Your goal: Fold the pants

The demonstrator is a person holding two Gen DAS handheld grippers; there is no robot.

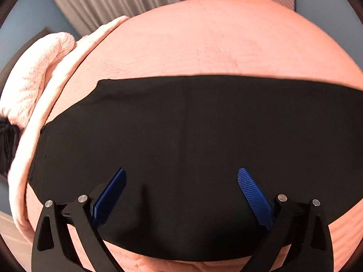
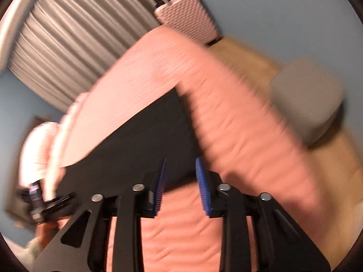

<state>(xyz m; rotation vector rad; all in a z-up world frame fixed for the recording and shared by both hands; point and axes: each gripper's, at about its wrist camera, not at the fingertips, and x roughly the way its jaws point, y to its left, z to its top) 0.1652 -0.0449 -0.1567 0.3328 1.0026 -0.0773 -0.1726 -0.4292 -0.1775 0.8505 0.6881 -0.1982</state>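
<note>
The black pants (image 1: pixel 192 147) lie flat on the pink quilted bedspread (image 1: pixel 204 40), already doubled into a long band whose long axis runs left to right across the left wrist view. The left gripper (image 1: pixel 181 195) hangs directly above the near long edge of the band, towards its left end, tilted steeply downward; its blue pads (image 1: pixel 251 195) are spread wide with nothing between them, and no contact with the cloth is visible. The right gripper (image 2: pixel 180 181) is over the opposite end, where the pants (image 2: pixel 145 140) reach their corner just ahead of and left of its fingertips; its jaws stand partly closed with only bedspread visible in the gap, gripping nothing. Judgement: the next fold runs along the long axis, end over end. Each gripper is nearer its own end, so each should take the near-edge corner on its side.
</note>
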